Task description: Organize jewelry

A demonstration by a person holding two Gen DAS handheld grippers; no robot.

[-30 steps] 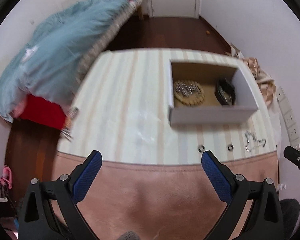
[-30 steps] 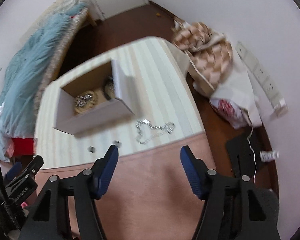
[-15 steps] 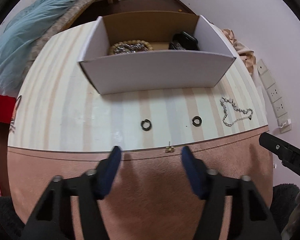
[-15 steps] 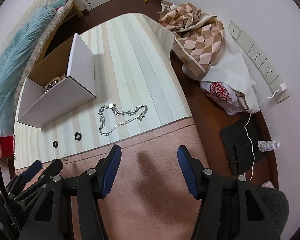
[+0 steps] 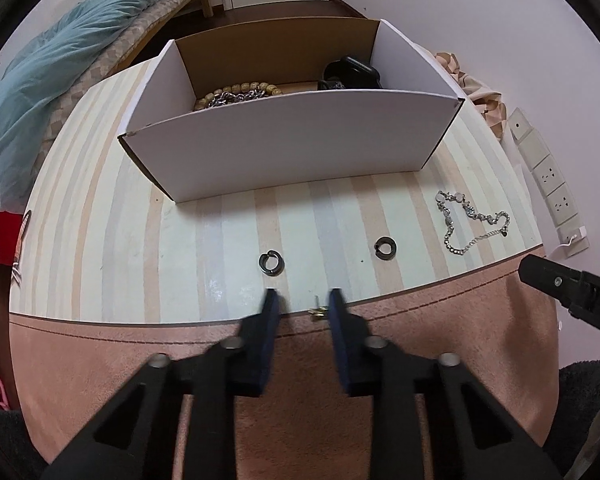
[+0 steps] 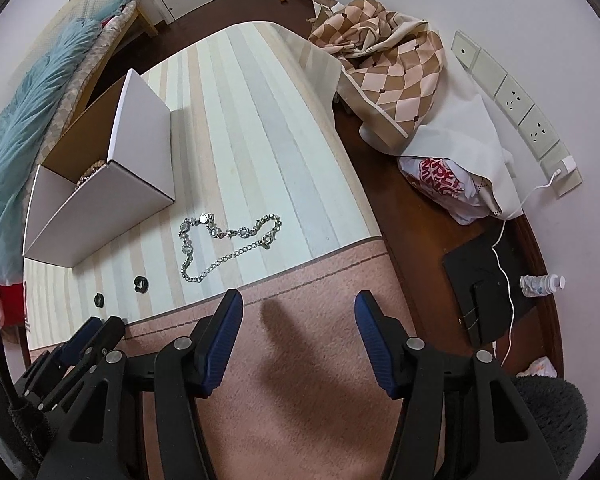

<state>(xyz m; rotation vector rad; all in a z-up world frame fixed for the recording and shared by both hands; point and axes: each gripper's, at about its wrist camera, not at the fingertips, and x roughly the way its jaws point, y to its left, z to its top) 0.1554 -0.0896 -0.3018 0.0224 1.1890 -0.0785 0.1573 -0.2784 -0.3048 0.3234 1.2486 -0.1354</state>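
My left hand-held gripper (image 5: pixel 302 300) is closing beside a small gold earring (image 5: pixel 317 310) on the table (image 5: pixel 100 240), pads not yet pinching it; my right hand-held gripper (image 6: pixel 298 312) hangs spread, empty.

Bedroom clutter around the striped counter (image 6: pixel 260 128)

A teal blanket (image 5: pixel 40 80) lies heaped on the bed along the wall; a checked brown cloth (image 6: pixel 388 52) and a white printed bag (image 6: pixel 452 184) sit on the dark wood floor beneath wall sockets (image 6: pixel 516 100), with a white cable (image 6: pixel 504 240) trailing down.
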